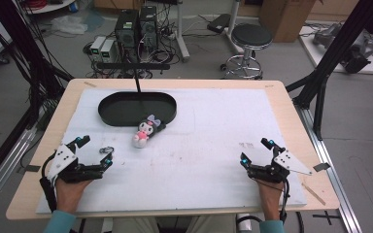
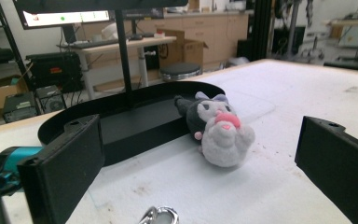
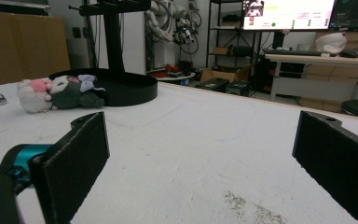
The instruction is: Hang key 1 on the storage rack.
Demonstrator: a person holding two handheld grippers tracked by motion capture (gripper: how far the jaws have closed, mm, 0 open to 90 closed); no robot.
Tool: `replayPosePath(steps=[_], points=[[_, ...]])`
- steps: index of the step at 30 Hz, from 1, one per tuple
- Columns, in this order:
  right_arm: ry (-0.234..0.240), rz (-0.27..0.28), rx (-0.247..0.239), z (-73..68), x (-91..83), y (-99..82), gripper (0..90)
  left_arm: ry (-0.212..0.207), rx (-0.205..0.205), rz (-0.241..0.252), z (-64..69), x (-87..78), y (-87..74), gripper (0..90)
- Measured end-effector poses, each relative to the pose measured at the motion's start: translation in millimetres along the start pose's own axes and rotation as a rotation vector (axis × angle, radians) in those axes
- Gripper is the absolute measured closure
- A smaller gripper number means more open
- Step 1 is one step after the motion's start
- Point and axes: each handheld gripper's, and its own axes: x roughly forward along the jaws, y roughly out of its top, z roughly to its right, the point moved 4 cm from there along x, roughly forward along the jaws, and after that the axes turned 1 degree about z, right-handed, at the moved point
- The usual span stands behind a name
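Note:
A small plush doll (image 1: 144, 131), white and dark grey with a pink spot, lies on the white mat just in front of the black oval tray (image 1: 109, 109). In the left gripper view the plush doll (image 2: 216, 130) rests ahead of the wide-apart jaws, against the tray (image 2: 121, 126). My left gripper (image 1: 95, 151) rests on the mat at the near left, open and empty. My right gripper (image 1: 257, 151) rests at the near right, also open and empty; its view has the plush doll (image 3: 58, 93) far off to the left.
A small metal ring (image 1: 106, 150) lies by the left gripper's tip, and the same ring (image 2: 161, 216) is just before the left jaws. A black stand pole (image 1: 137, 80) rises behind the tray. The white mat (image 1: 209, 136) covers most of the wooden table.

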Motion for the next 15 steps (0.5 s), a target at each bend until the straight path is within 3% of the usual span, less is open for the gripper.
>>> replayPosePath(steps=[3, 4, 5, 8, 15], points=[[0.0, -0.005, 0.009, -0.5, -0.5, -0.1, 2.9, -0.016, 0.01, -0.06, 1.4, 8.9, 9.5, 1.7], [0.0, -0.005, 0.009, -0.5, -0.5, -0.1, 2.9, -0.025, 0.02, -0.11, 1.7, 15.1, 16.5, 1.7], [0.0, -0.004, 0.006, -0.2, -0.4, -0.1, 2.9, -0.03, 0.027, -0.127, 1.4, 17.8, 20.4, 1.7], [0.002, -0.003, 0.009, -0.4, -0.5, -0.1, 2.9, -0.038, 0.031, -0.148, 1.2, 24.0, 28.1, 1.7], [0.002, -0.004, 0.013, -0.4, -0.7, -0.2, 2.9, -0.065, 0.036, -0.251, 1.6, 43.8, 47.0, 1.7]])
